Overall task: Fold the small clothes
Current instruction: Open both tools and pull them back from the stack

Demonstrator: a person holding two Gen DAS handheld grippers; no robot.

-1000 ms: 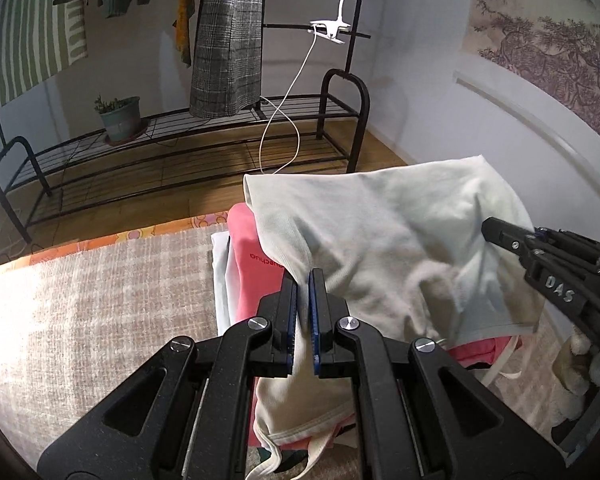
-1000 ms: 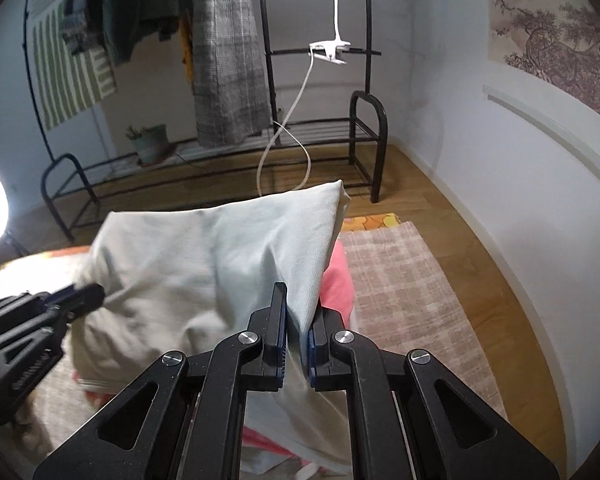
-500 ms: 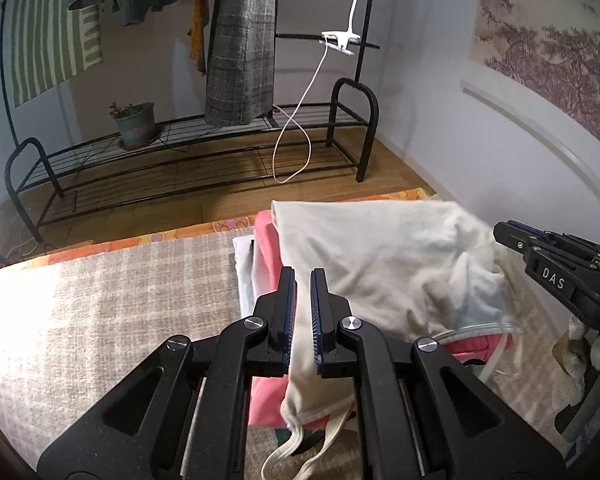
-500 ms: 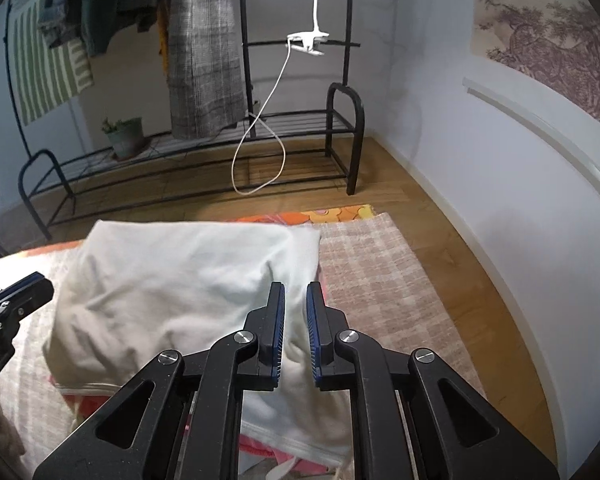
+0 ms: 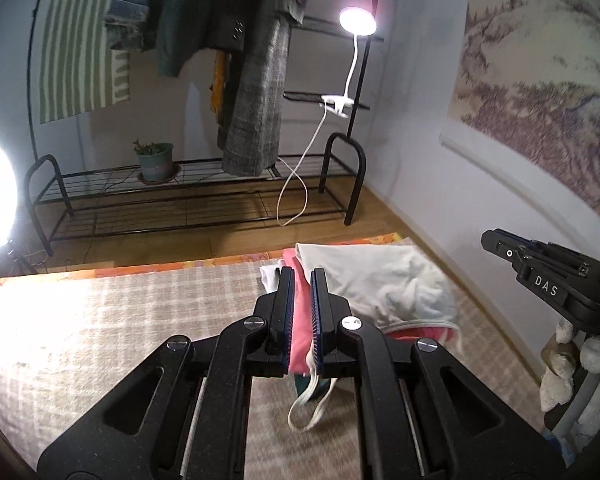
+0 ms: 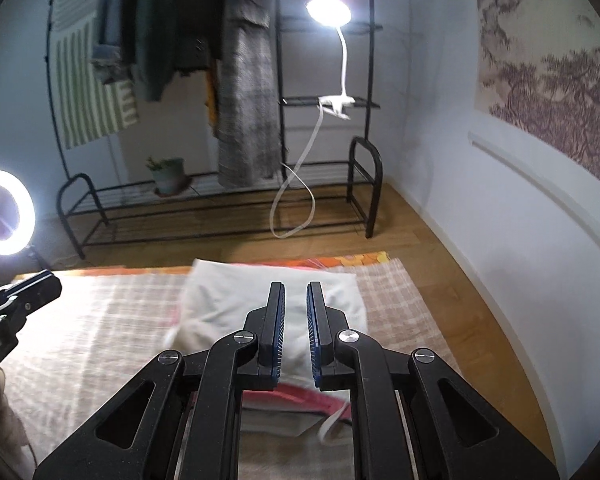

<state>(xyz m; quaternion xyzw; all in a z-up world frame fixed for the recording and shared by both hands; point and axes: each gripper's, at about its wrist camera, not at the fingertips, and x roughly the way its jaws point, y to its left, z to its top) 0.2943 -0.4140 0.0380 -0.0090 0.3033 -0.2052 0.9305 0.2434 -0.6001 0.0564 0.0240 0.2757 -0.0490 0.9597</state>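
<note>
Black tongs point(image 5: 301, 276) with blue ribbed pads (silver screws, "DAS" lettering)

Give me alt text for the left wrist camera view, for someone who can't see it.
The left gripper, jaws slightly apart and empty, hangs over a pile of small clothes on a checked blanket: a cream garment lying on a pink one. The right gripper shows at the right edge; behind stand a clothes rack and a lit lamp.

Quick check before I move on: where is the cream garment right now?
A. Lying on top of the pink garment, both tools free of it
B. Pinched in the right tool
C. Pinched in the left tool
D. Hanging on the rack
A: the cream garment lies on the pink garment; the left tool and right tool are both parted with nothing gripped.
</note>
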